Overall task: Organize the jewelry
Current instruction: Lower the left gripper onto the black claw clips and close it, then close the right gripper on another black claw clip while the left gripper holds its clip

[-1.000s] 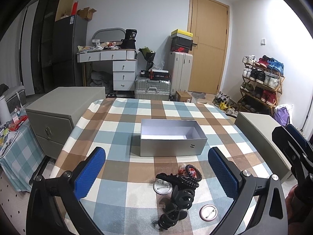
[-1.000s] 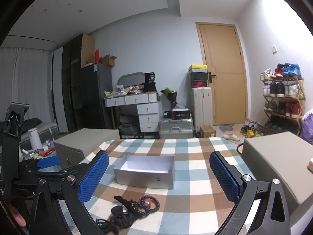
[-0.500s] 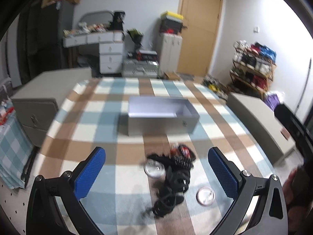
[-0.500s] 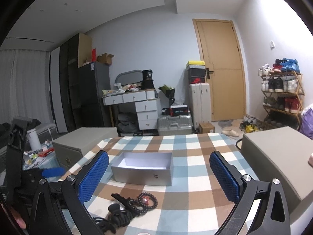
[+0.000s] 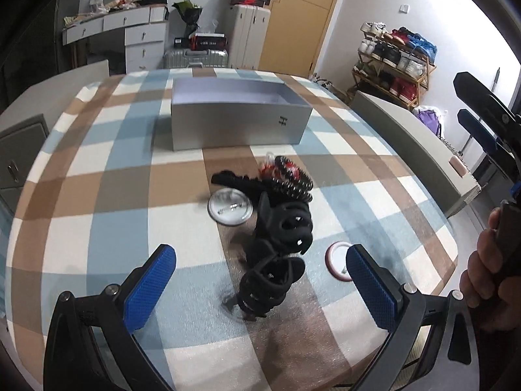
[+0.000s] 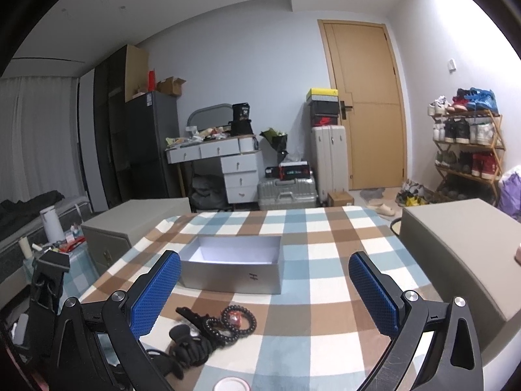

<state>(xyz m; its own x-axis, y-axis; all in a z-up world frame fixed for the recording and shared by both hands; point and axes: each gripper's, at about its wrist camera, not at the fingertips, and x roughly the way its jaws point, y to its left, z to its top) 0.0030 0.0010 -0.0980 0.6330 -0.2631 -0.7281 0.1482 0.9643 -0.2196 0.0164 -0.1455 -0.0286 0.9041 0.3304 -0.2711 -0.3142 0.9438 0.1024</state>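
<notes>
Left tongs (image 5: 260, 283) hang low over the checked tabletop (image 5: 97, 176), blue pads spread wide apart, nothing between them. Right in front of them sits the jewelry heap: a black hair clip (image 5: 272, 280) nearest, a 2nd black clip (image 5: 286, 224) just behind it, then a dark bead bracelet (image 5: 293, 179) w/ something red inside its loop, maybe a small packet, hard to tell. A round silver pin badge (image 5: 230, 209) lies touching the pile's left side; another badge (image 5: 338, 260) sits apart, near the right pad. The open grey box (image 5: 237, 127) stands further back, well apart from the pile, inside looks bare.

Right tongs (image 6: 265, 296) are held higher, pads also wide apart, gripping nothing. Seen from there, the bracelet (image 6: 239, 322) & clips (image 6: 192, 345) lie between box (image 6: 234, 277) and near edge.
</notes>
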